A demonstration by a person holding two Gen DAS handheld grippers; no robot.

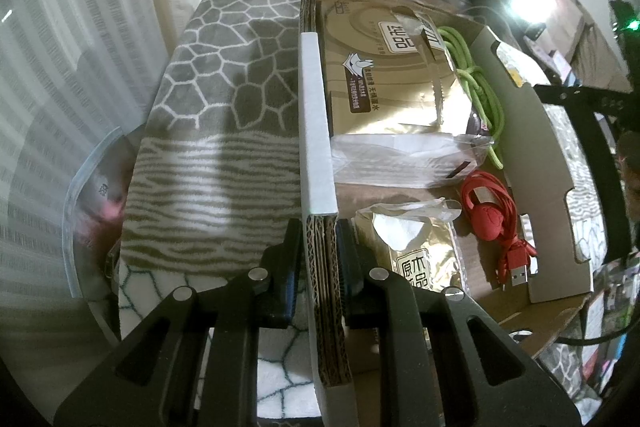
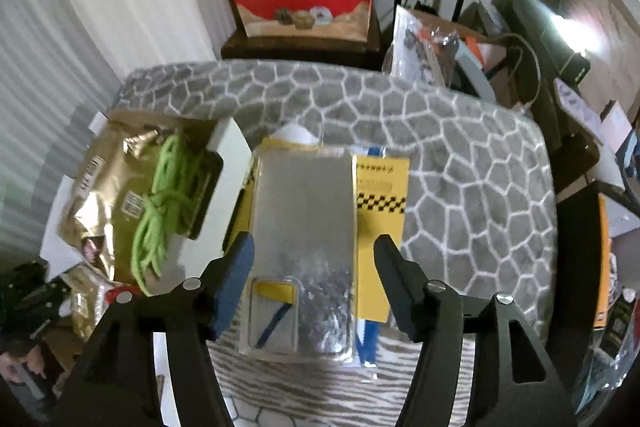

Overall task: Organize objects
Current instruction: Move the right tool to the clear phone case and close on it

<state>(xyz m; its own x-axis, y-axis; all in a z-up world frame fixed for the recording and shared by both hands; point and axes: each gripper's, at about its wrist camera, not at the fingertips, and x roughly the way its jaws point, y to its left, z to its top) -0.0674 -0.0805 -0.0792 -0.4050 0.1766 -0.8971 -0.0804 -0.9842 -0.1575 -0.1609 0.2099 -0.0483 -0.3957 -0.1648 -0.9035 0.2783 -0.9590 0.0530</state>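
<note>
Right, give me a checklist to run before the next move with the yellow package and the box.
1. Left tongs clamped on the cardboard box wall: ok, pads press both sides.
2. Right tongs open: ok, jaws stand wide apart.
3. Yellow package free of the right tongs: ok, it lies on the grey patterned blanket between the fingers, untouched.
4. Free space in the box: cannot tell; gold tissue packs, green cord and red cable already lie in it.
5. Package lies flat: ok, as far as the blurred right wrist view shows.
</note>
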